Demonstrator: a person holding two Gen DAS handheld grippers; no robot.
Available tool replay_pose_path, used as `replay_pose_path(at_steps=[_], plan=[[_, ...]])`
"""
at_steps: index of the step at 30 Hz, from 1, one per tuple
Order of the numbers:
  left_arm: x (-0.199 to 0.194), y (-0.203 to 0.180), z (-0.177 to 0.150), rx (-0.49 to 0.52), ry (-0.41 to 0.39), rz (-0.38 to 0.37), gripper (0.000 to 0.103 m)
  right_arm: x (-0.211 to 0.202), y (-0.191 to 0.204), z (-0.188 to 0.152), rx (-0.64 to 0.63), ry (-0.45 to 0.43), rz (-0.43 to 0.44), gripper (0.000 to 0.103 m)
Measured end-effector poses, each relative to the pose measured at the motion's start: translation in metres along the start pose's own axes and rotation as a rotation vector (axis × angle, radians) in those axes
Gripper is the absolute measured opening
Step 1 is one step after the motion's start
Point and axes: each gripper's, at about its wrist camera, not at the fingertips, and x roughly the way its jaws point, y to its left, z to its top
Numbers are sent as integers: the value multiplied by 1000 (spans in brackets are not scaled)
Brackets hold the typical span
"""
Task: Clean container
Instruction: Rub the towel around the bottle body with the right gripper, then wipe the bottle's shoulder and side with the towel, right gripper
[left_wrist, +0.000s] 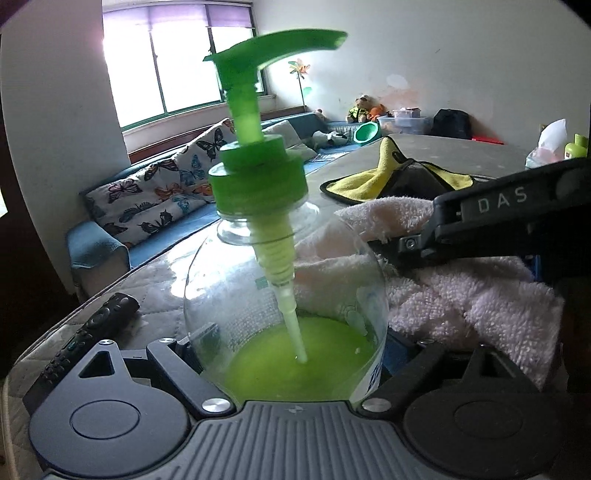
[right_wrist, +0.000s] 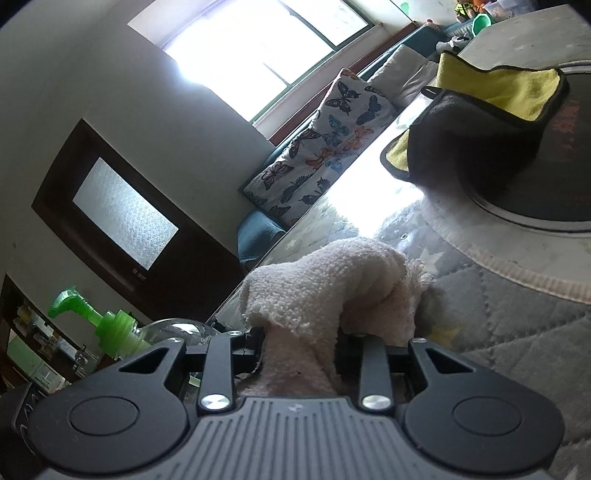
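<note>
Left tool (left_wrist: 291, 354) grips bottle (left_wrist: 284, 295); right tool (right_wrist: 299, 343) clamps towel (right_wrist: 325, 288) against it. Wiping under way, completion undeterminable.

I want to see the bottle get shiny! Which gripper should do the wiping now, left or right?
Probably the right gripper. It is already shut on the pink towel, right beside the soap bottle. The left gripper is busy clamping the bottle's base, so it likely should just hold it steady.

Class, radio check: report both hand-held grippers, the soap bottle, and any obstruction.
Left hand-held gripper shut on soap bottle, upright. Right hand-held gripper shut on pink towel, beside bottle. Yellow cloth behind, clear.
</note>
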Motion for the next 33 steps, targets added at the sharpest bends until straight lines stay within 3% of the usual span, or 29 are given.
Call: replay_pose_path(at_steps=[11, 15, 18, 20, 24, 33], plan=[[-6, 1, 1, -40, -17, 20, 90, -6, 0, 3, -7, -59, 42, 28], [-5, 10, 3, 21, -37, -98, 89, -14, -2, 7, 24, -110, 156, 27], [-7, 12, 0, 151, -77, -249, 89, -24, -2, 8, 34, -151, 277, 27], [-6, 13, 0, 212, -98, -286, 89, -27, 0, 9, 24, -163, 323, 27], [1, 25, 2, 179, -89, -341, 90, -17, -3, 9, 24, -113, 279, 27], [2, 23, 0, 189, -92, -321, 91, -5, -15, 5, 60, -51, 140, 27]])
